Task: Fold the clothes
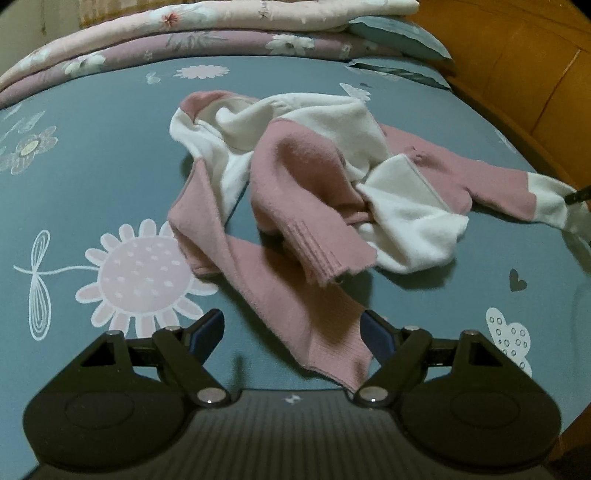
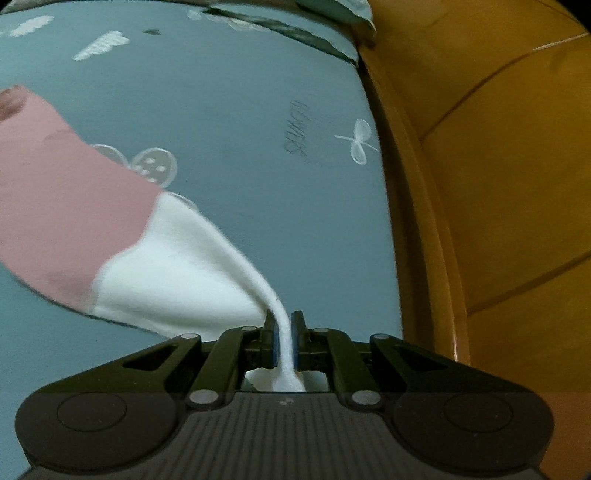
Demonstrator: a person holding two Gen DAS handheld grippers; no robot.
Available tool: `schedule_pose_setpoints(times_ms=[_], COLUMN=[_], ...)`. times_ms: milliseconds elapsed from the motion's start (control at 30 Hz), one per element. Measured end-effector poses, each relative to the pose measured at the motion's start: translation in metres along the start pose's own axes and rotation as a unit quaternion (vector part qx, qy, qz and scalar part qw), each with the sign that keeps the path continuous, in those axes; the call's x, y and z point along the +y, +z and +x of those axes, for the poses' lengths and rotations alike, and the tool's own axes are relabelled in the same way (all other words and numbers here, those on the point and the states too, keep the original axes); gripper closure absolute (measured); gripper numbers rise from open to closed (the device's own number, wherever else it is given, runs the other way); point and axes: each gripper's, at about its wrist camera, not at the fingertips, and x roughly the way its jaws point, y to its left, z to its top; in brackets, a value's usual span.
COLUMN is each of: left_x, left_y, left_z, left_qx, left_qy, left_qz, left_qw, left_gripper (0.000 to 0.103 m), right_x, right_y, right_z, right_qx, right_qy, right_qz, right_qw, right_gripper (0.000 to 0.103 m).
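A pink and white sweater (image 1: 295, 173) lies crumpled on the teal flowered bedsheet (image 1: 110, 155). One pink sleeve runs toward my left gripper (image 1: 291, 332), whose jaws stand open on either side of the cuff (image 1: 332, 350) without pressing it. The other sleeve stretches to the right, where its white cuff (image 1: 554, 201) meets my right gripper's tip (image 1: 580, 195) at the frame edge. In the right wrist view my right gripper (image 2: 283, 332) is shut on that white cuff (image 2: 184, 277), lifted a little above the sheet, with the pink sleeve (image 2: 55, 206) trailing left.
Folded floral quilts (image 1: 177, 40) are stacked along the far side of the bed, with a teal pillow (image 1: 399, 33) beside them. The bed's right edge (image 2: 384, 221) drops off to a wooden floor (image 2: 498, 184).
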Motion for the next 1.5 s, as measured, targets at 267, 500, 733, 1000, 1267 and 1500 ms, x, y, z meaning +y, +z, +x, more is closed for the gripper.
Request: schedule_pose_setpoints(times_ms=[267,500,733,1000,1267,1500], left_x=[0.002,0.018,0.025,0.049,0.059,0.076], left_y=[0.003,0.005,0.007,0.006,0.008,0.009], left_z=[-0.006,-0.010,-0.007,0.022,0.059,0.055], left_qx=[0.005,0.007,-0.007,0.012,0.038,0.026], left_qy=[-0.003,0.006,-0.018,-0.049,-0.094,-0.075], left_qz=[0.002,-0.023,-0.037,-0.106,-0.136,-0.105], left_qw=[1.0000,0.9997,0.9991,0.9931,0.9856,0.9913], left_gripper=[0.020,0.020,0.022,0.058,0.059,0.092], right_x=[-0.007,0.004,0.047,0.123,0.174,0.216], right_y=[0.010,-0.007,-0.028,-0.059,-0.068,-0.057], right_z=[0.028,-0.005,-0.053,-0.079,-0.108,-0.130], right_qx=[0.024,-0.022,-0.070,-0.060,-0.060,-0.072], right_qy=[-0.002,0.041,0.117,0.167,0.194,0.217], right_qz=[0.024,0.060,0.084,0.091,0.102,0.100], right_qw=[0.999,0.997,0.987,0.980,0.974,0.968], right_gripper=[0.092,0.070,0.067,0.067,0.064,0.063])
